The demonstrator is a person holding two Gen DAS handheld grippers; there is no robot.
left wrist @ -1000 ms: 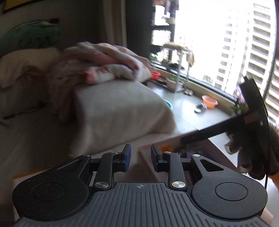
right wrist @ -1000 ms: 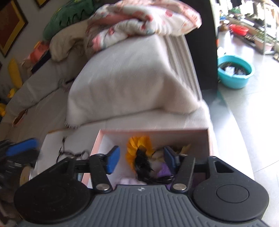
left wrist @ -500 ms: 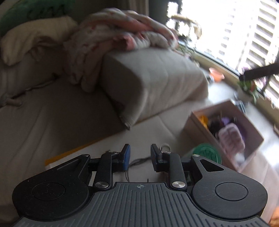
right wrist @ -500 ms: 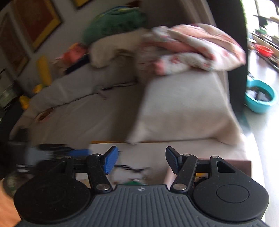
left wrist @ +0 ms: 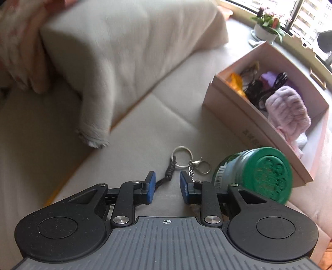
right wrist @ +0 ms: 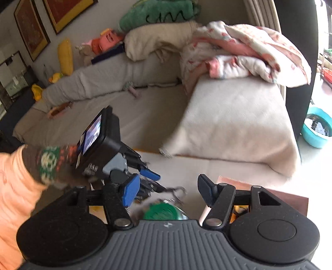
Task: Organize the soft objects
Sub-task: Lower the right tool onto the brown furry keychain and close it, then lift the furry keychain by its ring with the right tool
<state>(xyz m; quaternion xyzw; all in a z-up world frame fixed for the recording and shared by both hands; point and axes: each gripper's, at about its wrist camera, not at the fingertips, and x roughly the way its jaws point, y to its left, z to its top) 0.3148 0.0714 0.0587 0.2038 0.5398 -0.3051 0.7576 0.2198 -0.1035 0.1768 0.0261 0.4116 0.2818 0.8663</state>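
On the sofa seat stands a pink cardboard box [left wrist: 244, 128]. It holds a fluffy pink soft item [left wrist: 288, 110], black cables, a purple piece and a yellow flower. A green-lidded jar [left wrist: 261, 176] lies on its side against the box. My left gripper [left wrist: 167, 187] points down over a keychain [left wrist: 181, 155]. Its jaws stand open with a narrow gap, and the black cord runs under them, unpinched. My right gripper [right wrist: 168, 192] is open and empty, above the jar [right wrist: 161, 211] and the box corner [right wrist: 269, 193]. In the right wrist view a gloved hand holds the left gripper [right wrist: 153, 180].
A large beige cushion [left wrist: 134, 52] lies behind the seat, with a floral quilt [right wrist: 244, 56] heaped on it. Green and cream pillows and toys line the sofa back [right wrist: 157, 12]. A teal basin [right wrist: 317, 128] sits on the floor, and potted flowers [left wrist: 267, 22] by the window.
My left gripper swung down from facing the window to the seat, ending over the keychain beside the jar. My right gripper rose away from the box; the left gripper entered its view.
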